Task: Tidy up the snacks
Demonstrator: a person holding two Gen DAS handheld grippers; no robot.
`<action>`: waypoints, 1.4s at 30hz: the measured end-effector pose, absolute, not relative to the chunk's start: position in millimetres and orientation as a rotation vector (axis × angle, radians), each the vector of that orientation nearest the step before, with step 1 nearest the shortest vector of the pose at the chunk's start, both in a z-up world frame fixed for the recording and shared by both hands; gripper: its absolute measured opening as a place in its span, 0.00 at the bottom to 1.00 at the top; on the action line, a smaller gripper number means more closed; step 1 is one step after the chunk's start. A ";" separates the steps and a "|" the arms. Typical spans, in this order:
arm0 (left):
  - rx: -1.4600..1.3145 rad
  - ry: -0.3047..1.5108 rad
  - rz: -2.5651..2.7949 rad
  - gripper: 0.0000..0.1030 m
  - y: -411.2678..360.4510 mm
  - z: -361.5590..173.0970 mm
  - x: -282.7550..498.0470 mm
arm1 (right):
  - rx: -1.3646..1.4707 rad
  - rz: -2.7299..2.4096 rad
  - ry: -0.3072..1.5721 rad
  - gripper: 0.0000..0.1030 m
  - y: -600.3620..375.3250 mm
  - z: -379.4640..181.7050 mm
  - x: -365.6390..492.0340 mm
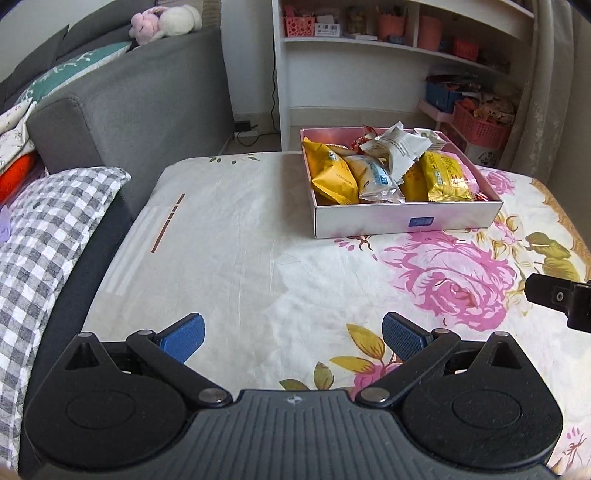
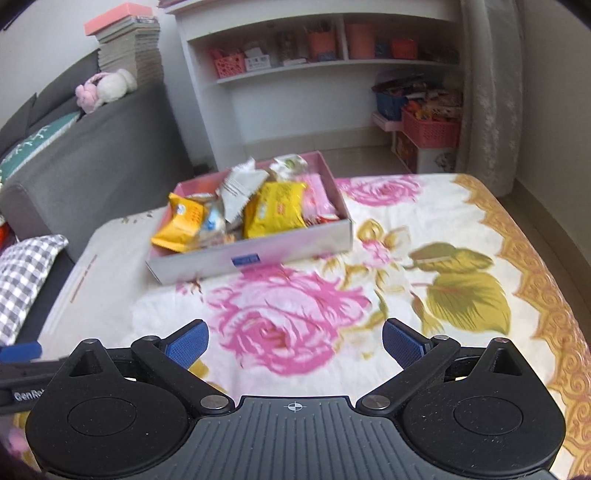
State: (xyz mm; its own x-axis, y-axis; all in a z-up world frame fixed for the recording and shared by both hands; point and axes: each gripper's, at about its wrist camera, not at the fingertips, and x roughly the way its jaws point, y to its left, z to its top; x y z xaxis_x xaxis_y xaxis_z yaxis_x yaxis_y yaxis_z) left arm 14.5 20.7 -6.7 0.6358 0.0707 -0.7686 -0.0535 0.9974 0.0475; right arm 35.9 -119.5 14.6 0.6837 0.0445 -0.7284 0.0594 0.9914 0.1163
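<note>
A shallow pink-lined white box (image 1: 406,221) stands on the floral tablecloth, filled with snack packets: yellow packets (image 1: 332,173), a clear blue-printed packet (image 1: 376,177) and a white packet (image 1: 399,147). The same box (image 2: 251,258) shows in the right wrist view with yellow packets (image 2: 273,210) in it. My left gripper (image 1: 291,341) is open and empty, low over the cloth, well short of the box. My right gripper (image 2: 295,341) is open and empty too, over the pink rose print. Part of the right gripper (image 1: 561,299) shows at the right edge of the left wrist view.
A grey sofa (image 1: 129,103) with cushions and a plush toy (image 1: 166,22) stands to the left. A checked pillow (image 1: 48,236) lies at the table's left edge. A white shelf unit (image 1: 369,74) with pink baskets (image 1: 480,123) stands behind the table.
</note>
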 end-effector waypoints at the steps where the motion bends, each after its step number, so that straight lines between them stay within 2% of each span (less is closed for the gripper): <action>1: 0.022 0.878 0.072 1.00 20.3 -6.9 13.9 | 0.128 -0.012 0.818 0.99 -120.6 14.2 36.2; 42: 0.017 0.886 0.068 1.00 12.5 -5.0 6.5 | 0.055 0.037 0.841 0.99 -102.4 14.9 37.9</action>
State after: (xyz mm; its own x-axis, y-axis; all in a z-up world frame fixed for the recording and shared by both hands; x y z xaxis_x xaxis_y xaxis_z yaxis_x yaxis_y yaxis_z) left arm 6.5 12.5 -5.0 0.6307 0.0666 -0.7732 -0.0528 0.9977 0.0428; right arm 37.9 -102.4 14.9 0.6659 0.0544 -0.7441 -0.0106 0.9979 0.0635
